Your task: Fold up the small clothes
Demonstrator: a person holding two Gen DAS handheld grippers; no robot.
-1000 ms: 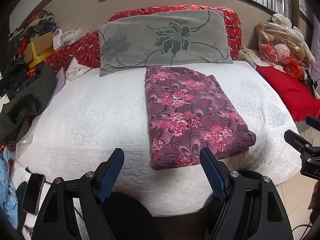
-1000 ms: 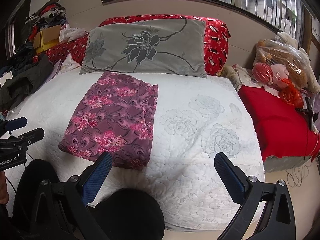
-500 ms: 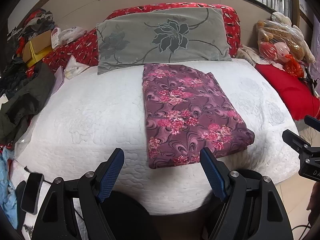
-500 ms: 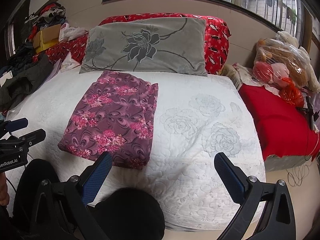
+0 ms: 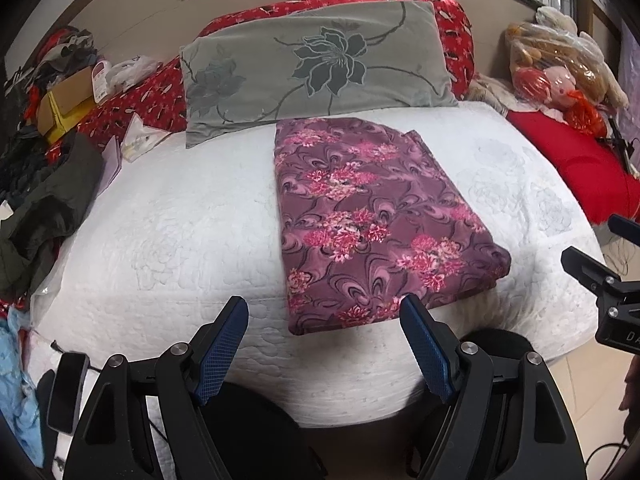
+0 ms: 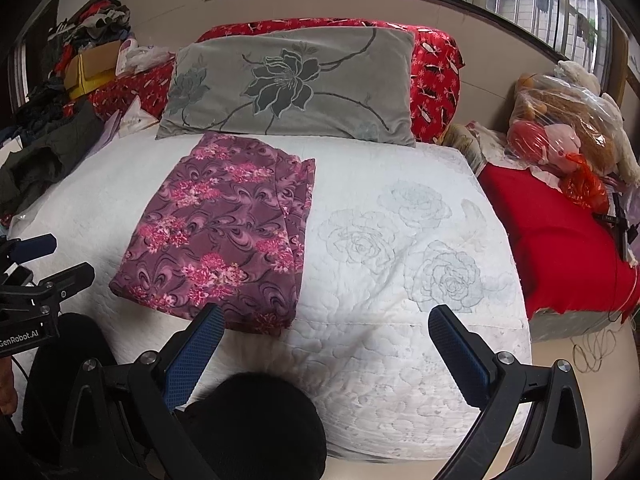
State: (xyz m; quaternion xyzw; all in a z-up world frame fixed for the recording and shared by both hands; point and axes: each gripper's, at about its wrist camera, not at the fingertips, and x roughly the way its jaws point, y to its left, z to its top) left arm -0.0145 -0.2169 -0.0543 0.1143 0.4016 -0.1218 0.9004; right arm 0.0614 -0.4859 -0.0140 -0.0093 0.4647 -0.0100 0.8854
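Observation:
A purple garment with pink flowers (image 5: 372, 216) lies folded into a flat rectangle on the white quilted bed (image 5: 180, 232), its near edge at the bed's front. It also shows in the right wrist view (image 6: 224, 232), left of centre. My left gripper (image 5: 324, 320) is open and empty, held off the bed's front edge just short of the garment's near edge. My right gripper (image 6: 324, 328) is open and empty, in front of the bed, to the right of the garment. Each gripper shows at the edge of the other's view.
A grey flowered pillow (image 5: 316, 68) leans on a red bolster at the head of the bed. Dark clothes and boxes (image 5: 44, 152) pile at the left. A red cushion (image 6: 560, 232) and bagged plush toys (image 6: 560, 120) sit at the right.
The left wrist view has shifted slightly, so the garment and bed sit a little higher in frame. The garment lies unchanged. Both grippers stay open.

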